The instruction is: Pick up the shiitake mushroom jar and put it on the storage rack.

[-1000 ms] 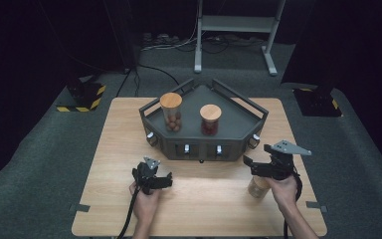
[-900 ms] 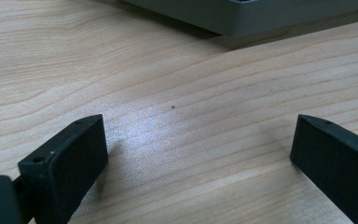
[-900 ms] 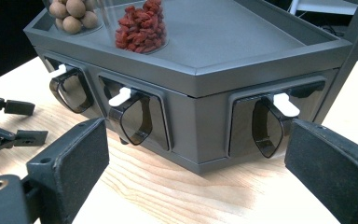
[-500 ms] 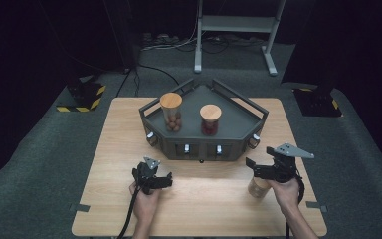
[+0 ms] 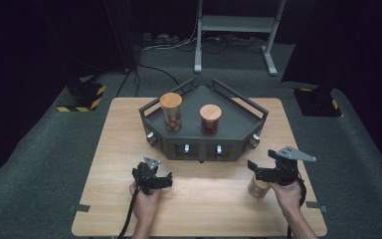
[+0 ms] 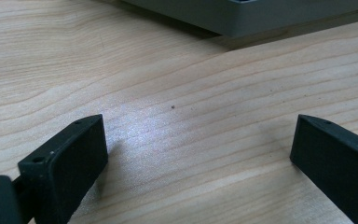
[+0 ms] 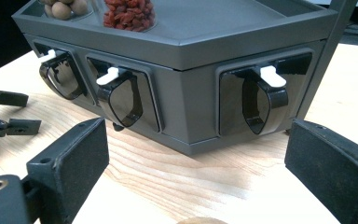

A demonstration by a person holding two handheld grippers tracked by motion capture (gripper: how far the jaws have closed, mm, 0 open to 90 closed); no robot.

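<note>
Before the grey rack (image 5: 238, 130), the left gripper (image 5: 155, 178) hovers, jaws wide and empty. Right gripper (image 5: 271, 170) likewise gapes over a wooden-lidded jar (image 5: 256, 188) — a low swing might topple it.

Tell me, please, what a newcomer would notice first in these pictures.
The dark grey angular metal rack at the far middle of the pale wooden table draws the eye, with two wooden-lidded glass jars on top: brown balls left, red berries right. Nearer the person, the left gripper and right gripper are both open.
</note>
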